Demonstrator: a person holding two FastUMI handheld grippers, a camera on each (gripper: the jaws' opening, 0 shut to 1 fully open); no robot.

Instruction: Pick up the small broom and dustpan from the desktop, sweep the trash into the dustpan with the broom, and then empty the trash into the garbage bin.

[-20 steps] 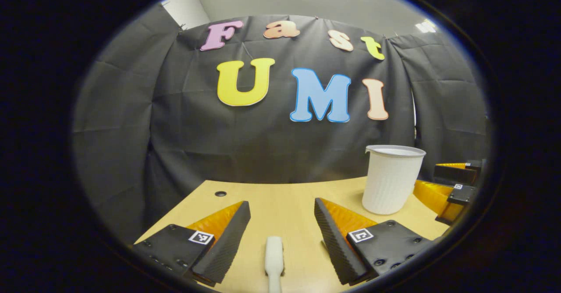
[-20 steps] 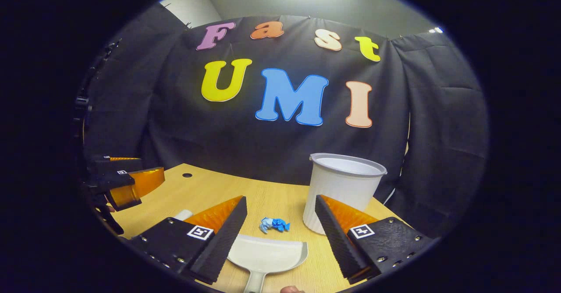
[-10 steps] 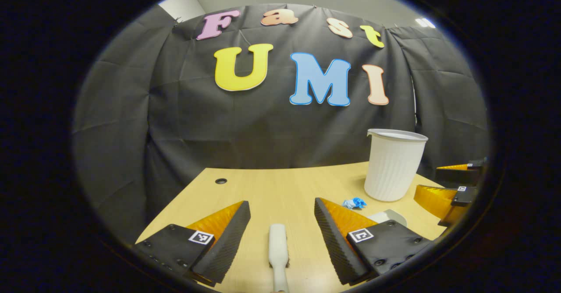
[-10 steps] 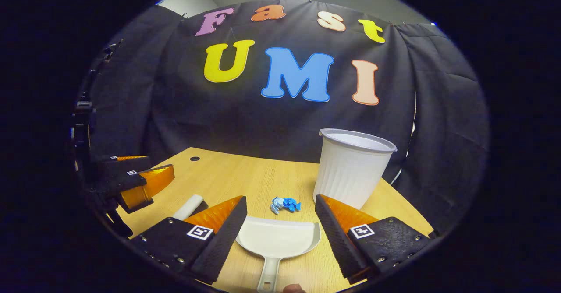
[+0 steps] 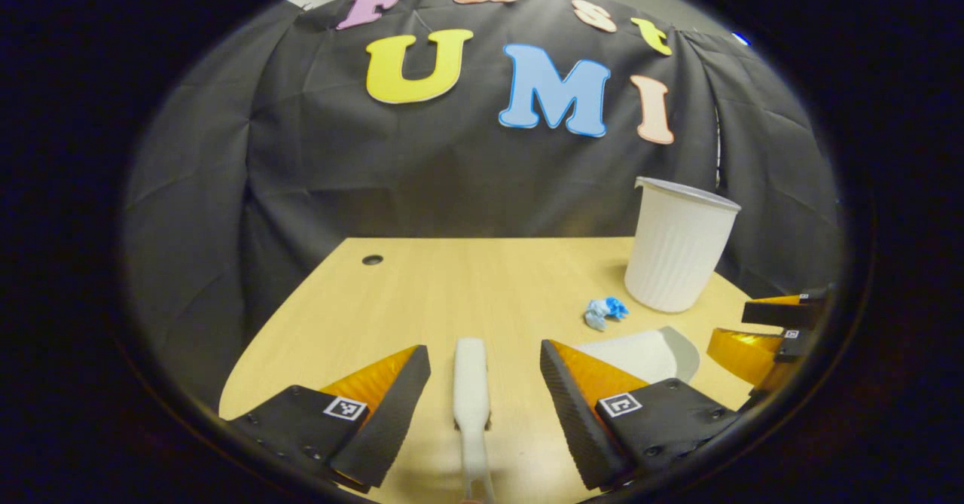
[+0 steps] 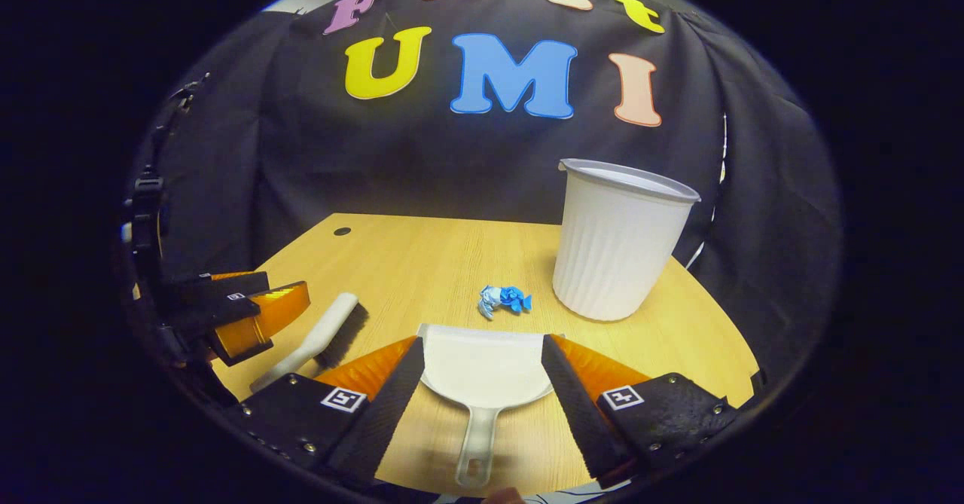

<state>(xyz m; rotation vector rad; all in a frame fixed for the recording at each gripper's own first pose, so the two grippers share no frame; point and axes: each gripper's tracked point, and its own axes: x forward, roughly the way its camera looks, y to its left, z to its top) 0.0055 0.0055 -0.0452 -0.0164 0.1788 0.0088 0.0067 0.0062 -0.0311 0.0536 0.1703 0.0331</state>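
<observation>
So the broom (image 5: 471, 383) is lying flat on the desk (image 5: 422, 293), pointing away from you, sitting right in the gap of your left gripper (image 5: 482, 391). Fingers are wide apart, nothing held, neither one touching the broom. In the right gripper view you can see its bristles (image 6: 343, 334) facing toward the dustpan side.

The dustpan (image 6: 482, 372) is flat on the desk too, with its handle (image 6: 474, 451) pointing back at you, and your right gripper (image 6: 482, 383) straddles it. Those fingers are also spread wide and gripping nothing. Looks like they sit either side of the pan part, not the handle, though I can't tell if they touch its edges.

The trash, a little blue wrapper (image 6: 503, 299), sits just past the dustpan's front lip, and the white bin (image 6: 617, 240) is near it on the right.

What I'd worry about:
- Closing the right fingers where they are might squeeze the wide pan and pop it up or skid it forward into the wrapper. Back up to the handle first, I think.
- The broom is thin and low. Close too high and you'll probably just nudge it sideways or roll it.
- The wrapper looks light, so a hard sweep could flick it past the pan or up against the bin.
- The bin looks light as well, easy to knock over.
</observation>
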